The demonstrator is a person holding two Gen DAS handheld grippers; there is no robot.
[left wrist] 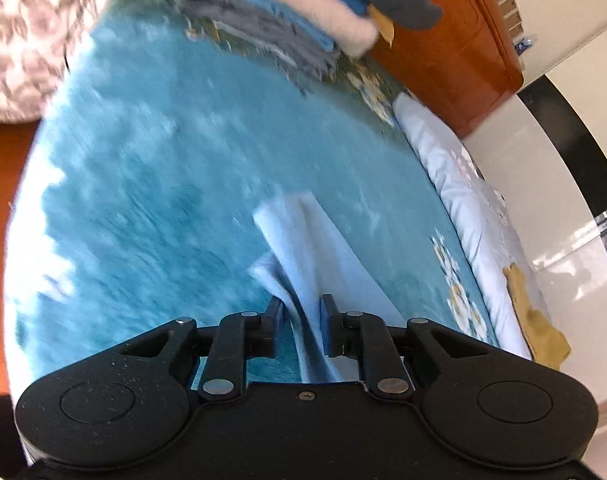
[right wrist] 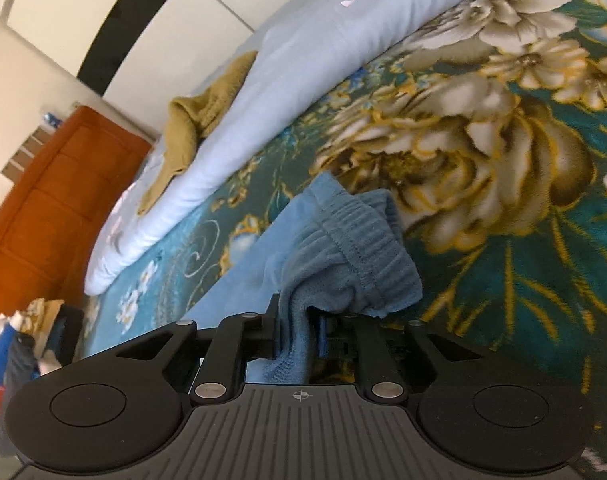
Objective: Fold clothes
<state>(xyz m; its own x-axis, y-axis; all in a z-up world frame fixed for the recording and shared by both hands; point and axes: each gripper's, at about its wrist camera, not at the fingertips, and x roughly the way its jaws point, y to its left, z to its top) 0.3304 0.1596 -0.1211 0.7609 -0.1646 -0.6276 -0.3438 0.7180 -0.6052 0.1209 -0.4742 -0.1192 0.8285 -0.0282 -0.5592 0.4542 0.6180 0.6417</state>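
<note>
Both claws hold one light blue garment over the bed.

Left claw (left wrist: 301, 312): clamped on a pale, thin fold of the blue garment (left wrist: 303, 240), which runs out toward 12 o'clock across the teal floral blanket (left wrist: 163, 160).

Right claw (right wrist: 297, 320): clamped on the ribbed elastic waistband (right wrist: 355, 248), bunched thick toward 1 o'clock.

Handling, my judgement: soft, light, limp fleece-like knit; it will sag and drape, not hold a crease. The waistband is the firmest grip; the thin end may slip unless pinched deep across both layers.

A stack of folded clothes (left wrist: 295, 12) sits at 12 o'clock in the left view. A mustard garment (right wrist: 195, 128) lies on the pale quilt (right wrist: 303, 48) at 10 o'clock in the right view.
</note>
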